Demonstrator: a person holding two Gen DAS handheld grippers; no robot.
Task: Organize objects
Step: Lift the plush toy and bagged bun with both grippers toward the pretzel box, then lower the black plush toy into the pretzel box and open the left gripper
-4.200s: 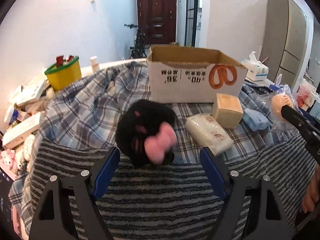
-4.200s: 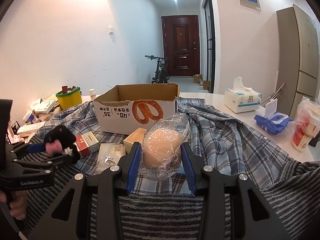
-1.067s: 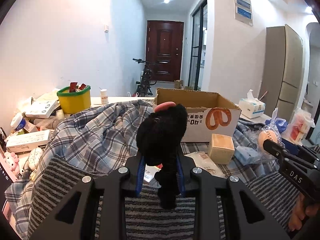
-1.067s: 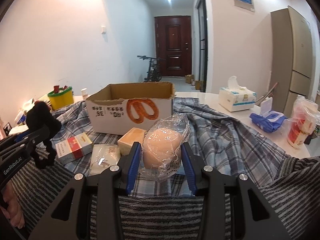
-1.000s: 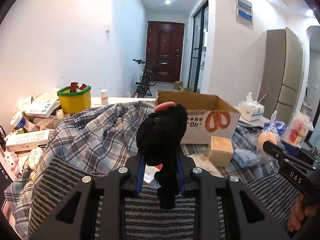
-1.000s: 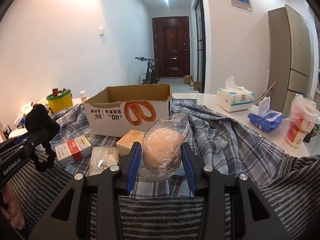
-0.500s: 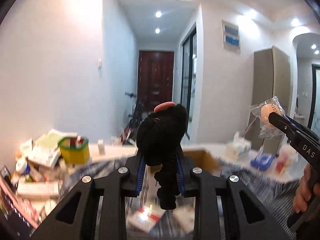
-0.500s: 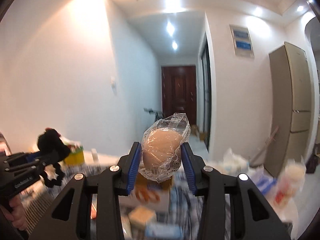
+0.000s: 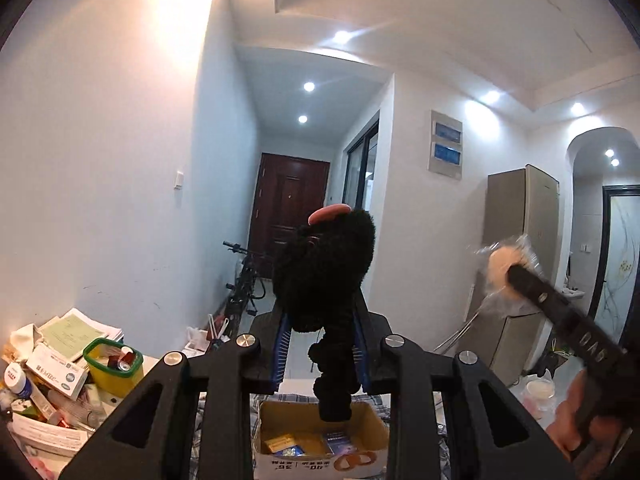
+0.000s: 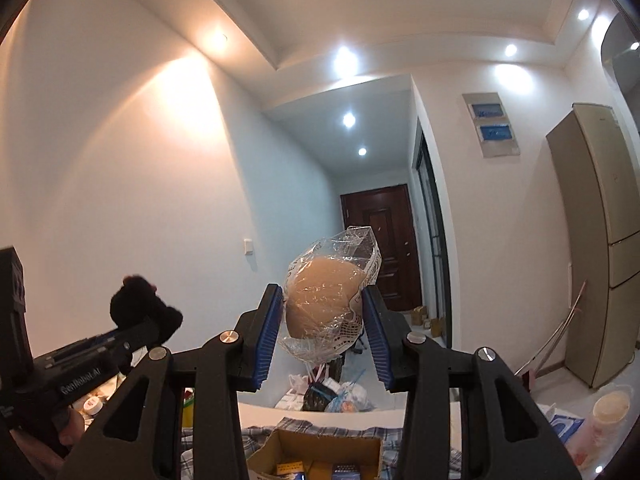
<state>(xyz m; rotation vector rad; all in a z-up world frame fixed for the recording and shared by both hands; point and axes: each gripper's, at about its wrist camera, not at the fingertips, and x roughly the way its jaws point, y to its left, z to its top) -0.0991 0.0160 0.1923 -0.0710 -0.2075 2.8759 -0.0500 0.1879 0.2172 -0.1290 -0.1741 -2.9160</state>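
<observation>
One fuzzy black plush toy (image 9: 326, 276), topped by a pink patch, sits pinched between the closed-in jaws of the left hand-held gripper (image 9: 320, 350). One tan bun in clear wrap (image 10: 326, 300) is clamped by the right hand-held gripper (image 10: 322, 344). One open cardboard box (image 9: 320, 438) lies below both, holding small packets.

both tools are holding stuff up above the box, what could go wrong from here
The black plush hangs partly below the left tool, so it may snag the cardboard box rim. The bagged bun in the right tool is held by slippery plastic and may slip. Both tools are close, so they might collide over the box.
</observation>
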